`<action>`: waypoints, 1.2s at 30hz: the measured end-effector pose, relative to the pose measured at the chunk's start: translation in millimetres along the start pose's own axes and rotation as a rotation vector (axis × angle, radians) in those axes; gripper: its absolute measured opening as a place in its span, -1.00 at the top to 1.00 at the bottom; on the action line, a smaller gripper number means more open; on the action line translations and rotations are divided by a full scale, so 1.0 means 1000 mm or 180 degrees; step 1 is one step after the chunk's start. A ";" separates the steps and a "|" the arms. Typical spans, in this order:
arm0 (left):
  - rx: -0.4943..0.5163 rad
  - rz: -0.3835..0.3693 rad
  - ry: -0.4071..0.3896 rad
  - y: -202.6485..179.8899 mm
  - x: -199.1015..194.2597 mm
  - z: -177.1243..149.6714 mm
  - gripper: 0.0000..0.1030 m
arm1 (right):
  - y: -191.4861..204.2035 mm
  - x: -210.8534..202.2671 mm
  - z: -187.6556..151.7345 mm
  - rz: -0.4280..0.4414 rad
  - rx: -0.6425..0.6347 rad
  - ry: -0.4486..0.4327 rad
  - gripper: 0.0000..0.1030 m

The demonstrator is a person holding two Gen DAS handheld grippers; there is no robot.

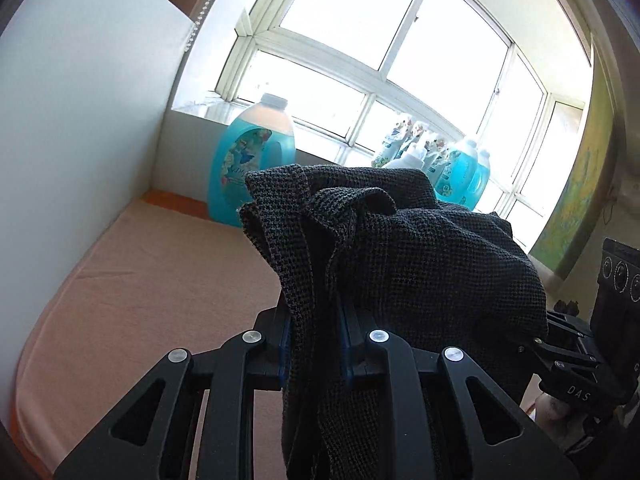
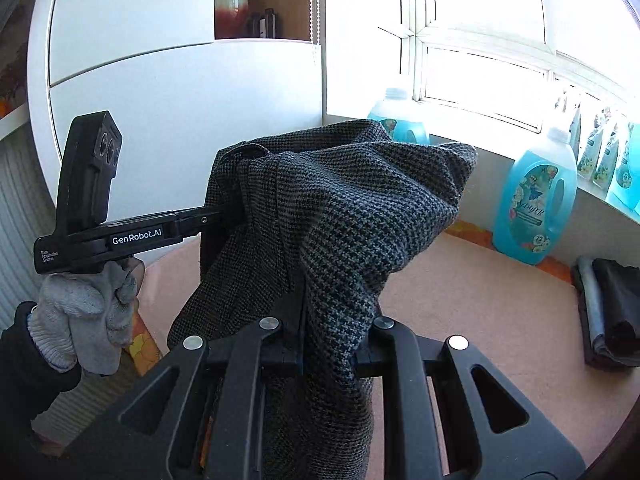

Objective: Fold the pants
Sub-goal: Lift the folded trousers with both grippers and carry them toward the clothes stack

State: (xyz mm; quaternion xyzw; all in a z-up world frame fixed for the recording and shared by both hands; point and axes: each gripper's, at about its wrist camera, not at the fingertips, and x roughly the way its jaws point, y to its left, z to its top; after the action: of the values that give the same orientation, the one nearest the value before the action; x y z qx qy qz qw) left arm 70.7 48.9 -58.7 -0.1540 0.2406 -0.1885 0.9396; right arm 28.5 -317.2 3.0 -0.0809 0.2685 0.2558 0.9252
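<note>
Both grippers are clamped on the dark houndstooth pants (image 2: 352,216), which hang bunched in the air above the peach-coloured sheet (image 1: 132,280) of the work surface. In the left wrist view the left gripper (image 1: 316,332) has its jaws closed tight on a thick fold of the cloth, which spills forward over the fingers and drapes down between the black linkage arms. In the right wrist view the right gripper (image 2: 328,340) pinches another fold the same way, the fabric rising into a hump ahead of it. That view also shows the left gripper from the side, its tip buried in the cloth, gripped by a hand in a grey work glove (image 2: 84,320). Blue detergent bottles (image 2: 536,204) stand along the window wall, and a folded dark garment (image 2: 608,312) lies on the sheet at the far right.
</note>
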 end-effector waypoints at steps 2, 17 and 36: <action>0.0060 -0.0062 -0.0024 -0.012 0.002 0.005 0.67 | -0.006 -0.009 0.001 -0.0069 0.0002 -0.0045 0.71; 0.0430 -0.0619 -0.0035 -0.112 0.035 0.024 0.67 | -0.066 -0.100 -0.008 -0.0683 0.0131 -0.0319 0.71; 0.0855 -0.1191 0.0116 -0.268 0.126 0.024 0.67 | -0.211 -0.198 -0.043 -0.1407 0.0460 -0.0456 0.71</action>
State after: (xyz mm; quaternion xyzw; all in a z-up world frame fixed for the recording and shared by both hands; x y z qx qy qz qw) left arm 110.6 -236.4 13.9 -0.0660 0.1976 -0.3925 0.8958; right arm -25.1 -595.2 75.8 -0.0528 0.1955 0.0324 0.9787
